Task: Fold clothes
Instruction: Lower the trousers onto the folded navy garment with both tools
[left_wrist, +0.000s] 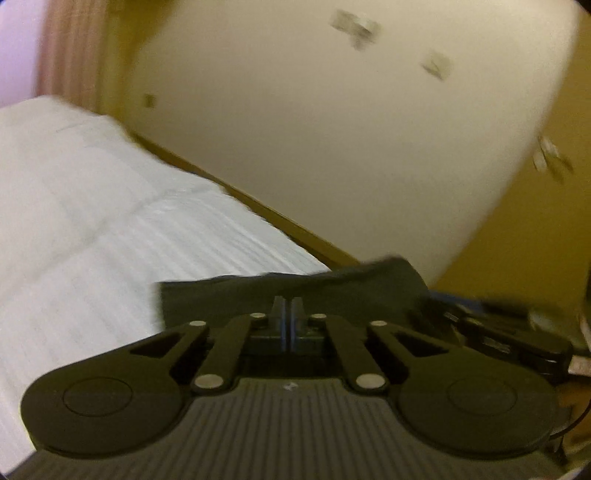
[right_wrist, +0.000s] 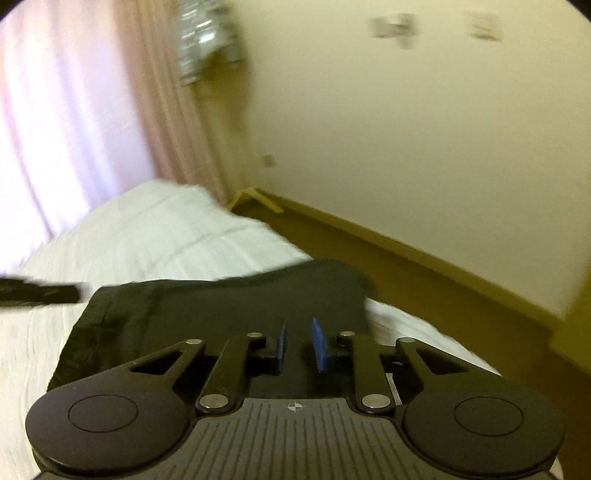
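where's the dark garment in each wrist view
Left wrist: the dark garment lies low and centre-right, just beyond the left gripper, whose pads look closed.
Right wrist: it spreads across the lower centre-left, behind the right gripper, whose pads stand apart.
Shared landmark: the white striped bedding under it, on the left of both views.

1. Left gripper (left_wrist: 288, 308): jaws basically closed, the 2 blue pads pressed together with just a sliver between them.
2. Right gripper (right_wrist: 301, 345): jaws parted, clear gap between its blue pads (right_wrist: 319, 345), pointing forward and tilted.
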